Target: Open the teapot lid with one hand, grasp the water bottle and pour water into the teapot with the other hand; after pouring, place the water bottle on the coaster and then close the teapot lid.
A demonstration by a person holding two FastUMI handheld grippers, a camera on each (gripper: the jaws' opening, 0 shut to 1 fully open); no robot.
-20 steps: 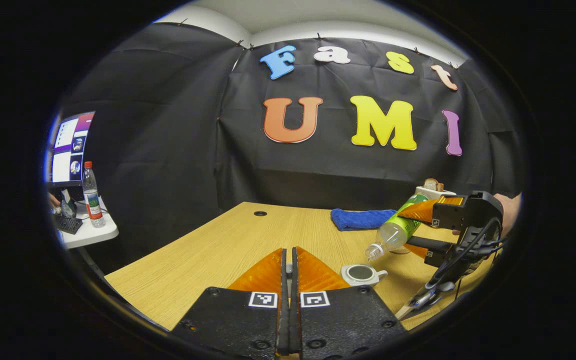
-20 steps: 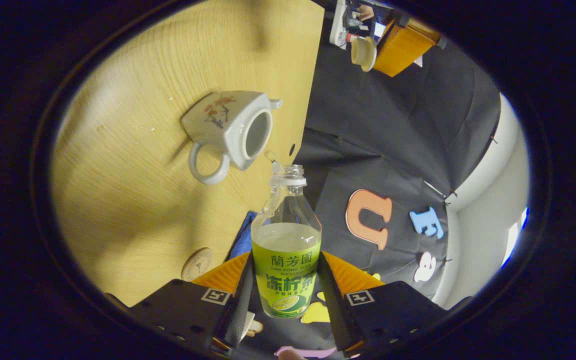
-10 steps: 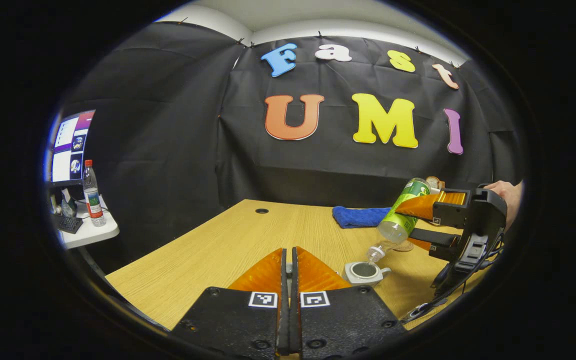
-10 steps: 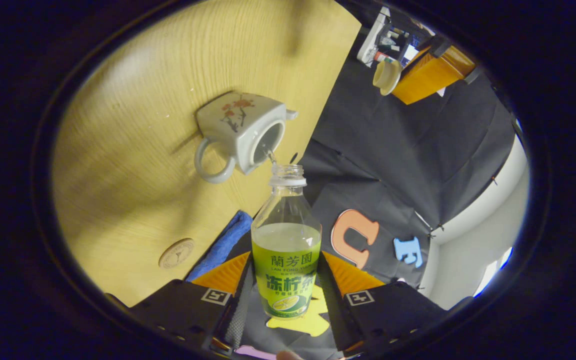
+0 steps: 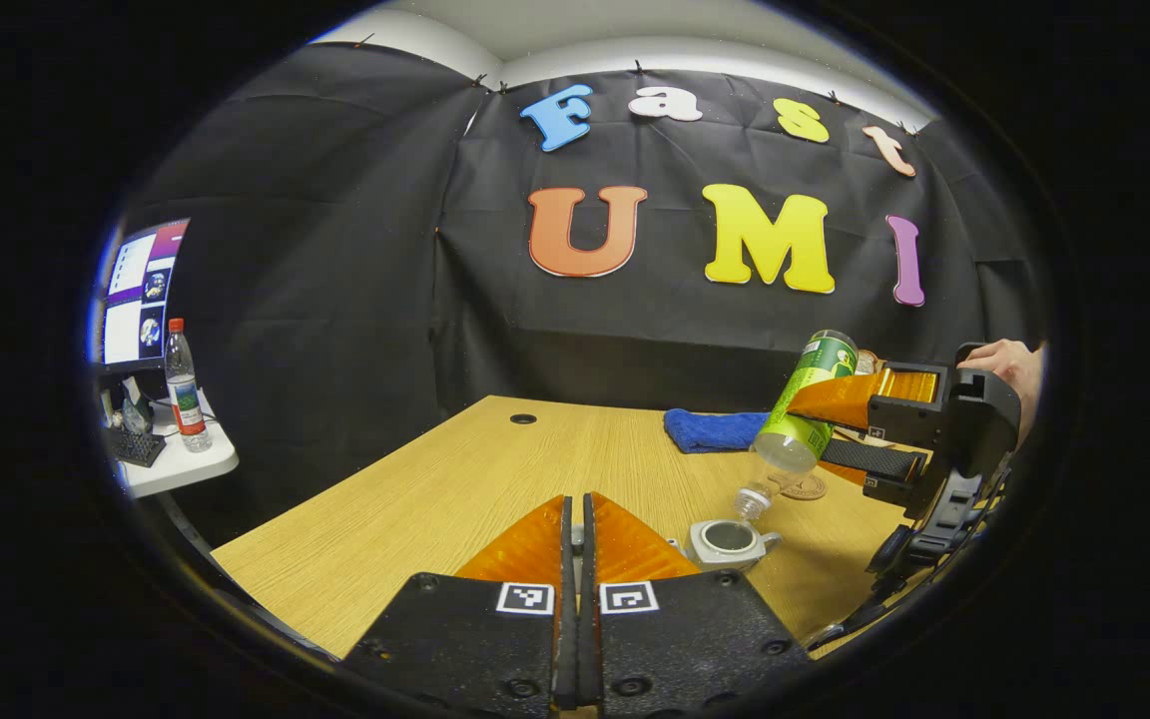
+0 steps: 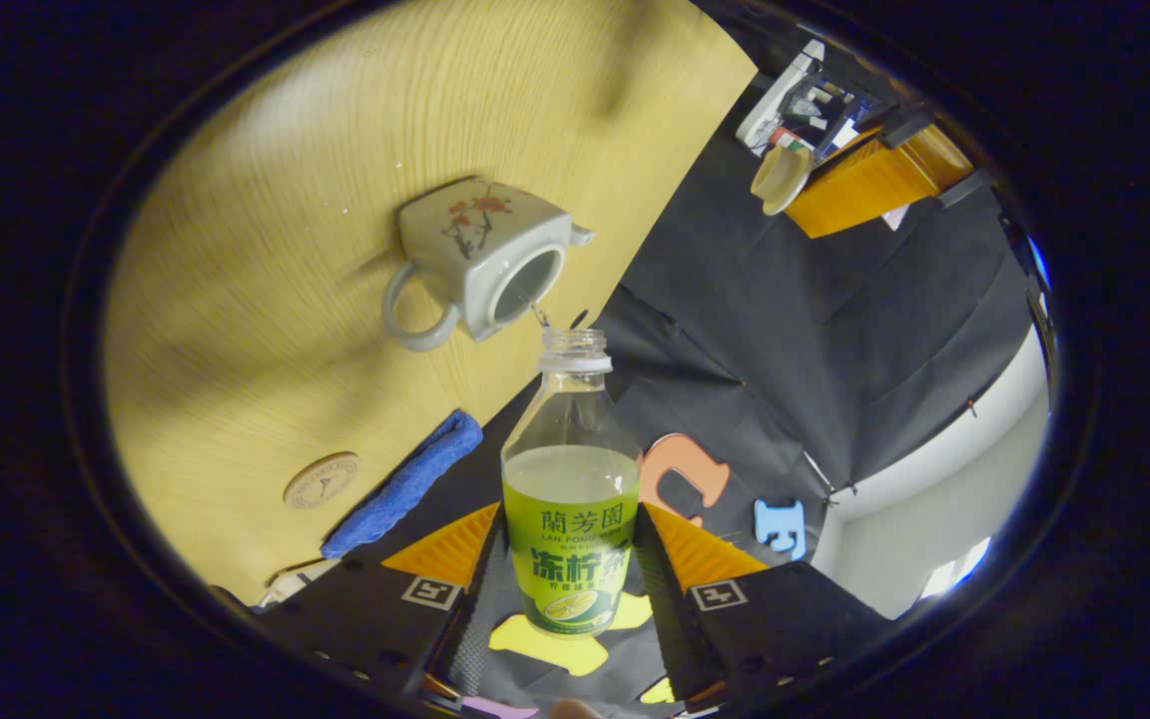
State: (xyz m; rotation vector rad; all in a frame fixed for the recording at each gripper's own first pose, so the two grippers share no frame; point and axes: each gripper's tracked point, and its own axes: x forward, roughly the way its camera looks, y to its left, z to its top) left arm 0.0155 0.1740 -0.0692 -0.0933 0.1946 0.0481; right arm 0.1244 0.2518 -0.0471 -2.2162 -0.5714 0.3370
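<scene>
Pouring is under way in the right gripper view: the right gripper [image 6: 571,559] clamps both fingers on the labelled body of the water bottle [image 6: 571,499], which is tipped so its uncapped neck points at the open mouth of the white teapot [image 6: 480,260], a thin stream running between them. The teapot stands on the wooden table [image 6: 266,150], with the round coaster [image 6: 321,480] and a blue cloth [image 6: 405,483] lying beside each other nearer the table edge. Farther off, the left gripper [image 6: 864,175] holds the teapot lid [image 6: 781,177] up in the air, well apart from the pot.

In the left gripper view, its own fingers [image 5: 625,544] sit pressed close together, with something pale just visible between them. To the right, a hand [image 5: 1009,361] steers the tilted bottle above the teapot.
</scene>
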